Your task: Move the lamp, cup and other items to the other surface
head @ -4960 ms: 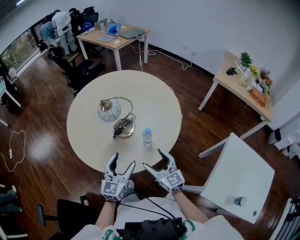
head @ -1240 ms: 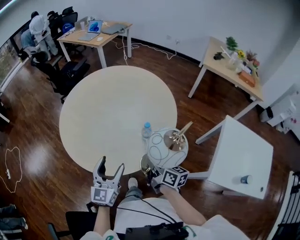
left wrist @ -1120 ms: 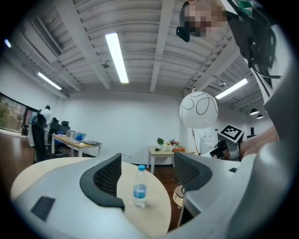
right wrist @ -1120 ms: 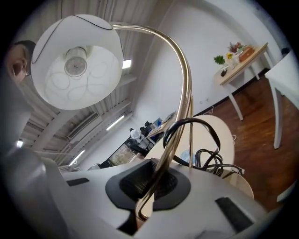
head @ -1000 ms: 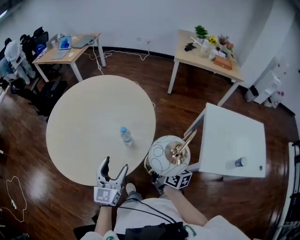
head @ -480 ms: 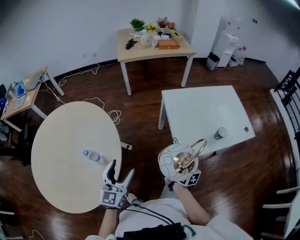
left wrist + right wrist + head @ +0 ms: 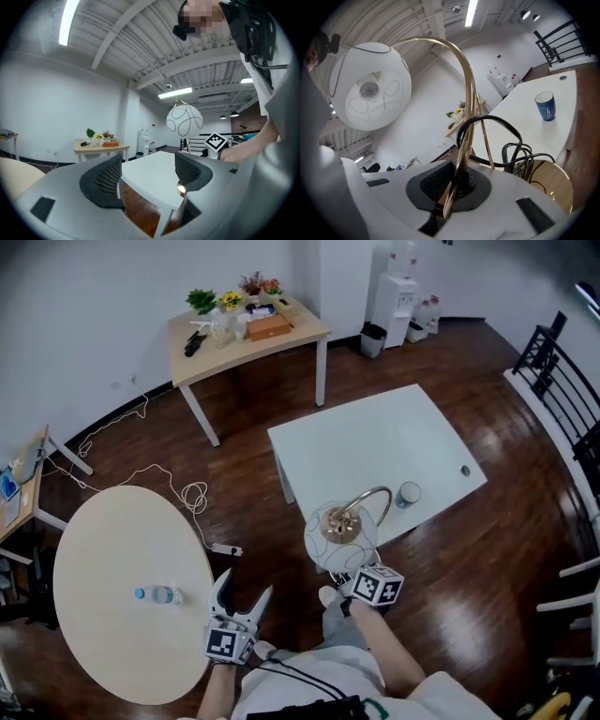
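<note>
My right gripper is shut on the brass stem of the lamp, held in the air just off the near edge of the white rectangular table. The lamp's white globe hangs above the jaws, and its black cord is coiled over the brass base. A blue cup stands on the white table near its front edge, also seen in the right gripper view. A water bottle lies on the round beige table. My left gripper is open and holds nothing.
A wooden desk with plants and small items stands by the far wall, with a water dispenser to its right. A black railing runs along the right. A power strip and cable lie on the wood floor between the tables.
The view has swung right from the round table to the white table. The lamp, still in my right gripper, has come closer to the white table's edge. The left gripper stays open.
</note>
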Demonstrator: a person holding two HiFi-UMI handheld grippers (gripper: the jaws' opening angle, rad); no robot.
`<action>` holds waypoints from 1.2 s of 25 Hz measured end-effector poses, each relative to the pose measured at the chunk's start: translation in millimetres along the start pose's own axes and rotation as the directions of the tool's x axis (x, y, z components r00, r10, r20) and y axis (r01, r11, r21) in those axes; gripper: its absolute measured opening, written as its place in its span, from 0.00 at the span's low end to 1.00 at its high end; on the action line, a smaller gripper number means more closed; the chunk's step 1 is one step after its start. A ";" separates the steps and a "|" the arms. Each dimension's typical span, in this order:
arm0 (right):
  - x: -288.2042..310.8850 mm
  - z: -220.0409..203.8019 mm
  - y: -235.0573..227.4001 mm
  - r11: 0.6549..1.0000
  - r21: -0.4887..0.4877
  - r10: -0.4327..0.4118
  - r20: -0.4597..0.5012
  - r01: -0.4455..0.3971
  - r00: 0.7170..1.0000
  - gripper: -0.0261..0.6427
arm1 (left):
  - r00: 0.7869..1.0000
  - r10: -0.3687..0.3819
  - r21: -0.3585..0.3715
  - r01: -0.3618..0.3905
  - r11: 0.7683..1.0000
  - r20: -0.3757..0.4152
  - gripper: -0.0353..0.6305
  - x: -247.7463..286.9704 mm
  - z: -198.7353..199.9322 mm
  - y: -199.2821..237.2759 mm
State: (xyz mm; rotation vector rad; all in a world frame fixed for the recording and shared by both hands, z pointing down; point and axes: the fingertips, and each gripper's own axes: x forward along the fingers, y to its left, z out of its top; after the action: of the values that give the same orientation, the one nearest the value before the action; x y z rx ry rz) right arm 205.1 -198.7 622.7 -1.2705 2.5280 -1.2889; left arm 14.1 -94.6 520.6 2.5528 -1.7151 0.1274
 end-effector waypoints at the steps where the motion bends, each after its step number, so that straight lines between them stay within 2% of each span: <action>1: 2.6 8.1 -7.3 1.000 0.005 -0.007 0.008 0.007 1.000 0.05 | 1.000 -0.012 0.003 0.012 1.000 -0.006 0.58 9.9 0.6 -2.6; 9: 41.2 74.6 -64.3 0.999 0.028 -0.029 0.055 0.028 0.998 0.05 | 0.997 -0.075 0.020 0.076 0.997 -0.036 0.58 80.7 0.6 -19.4; 11: 55.2 91.1 -78.0 0.999 0.031 -0.026 0.058 0.024 0.998 0.05 | 0.996 -0.081 0.002 0.081 0.997 -0.039 0.58 97.9 2.5 -23.9; 20: 115.0 162.5 -138.6 0.998 0.054 -0.030 0.071 0.026 0.997 0.05 | 0.997 -0.069 -0.008 0.068 0.998 -0.047 0.58 164.7 -8.2 -27.0; 26: 149.2 196.3 -182.6 0.996 0.026 -0.082 0.065 0.080 0.995 0.05 | 0.996 -0.059 -0.044 0.056 0.997 -0.071 0.58 194.3 -11.0 -27.1; 30: 167.7 210.7 -213.0 0.991 0.012 -0.131 0.070 0.130 0.989 0.05 | 0.995 -0.045 -0.025 0.042 0.999 -0.089 0.58 200.4 -25.5 -17.4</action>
State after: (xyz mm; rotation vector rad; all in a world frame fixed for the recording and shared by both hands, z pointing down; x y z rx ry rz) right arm 309.0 -520.3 683.3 -1.4747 2.4264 -1.2506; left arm 104.8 -270.0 566.8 2.5247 -1.6188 0.2150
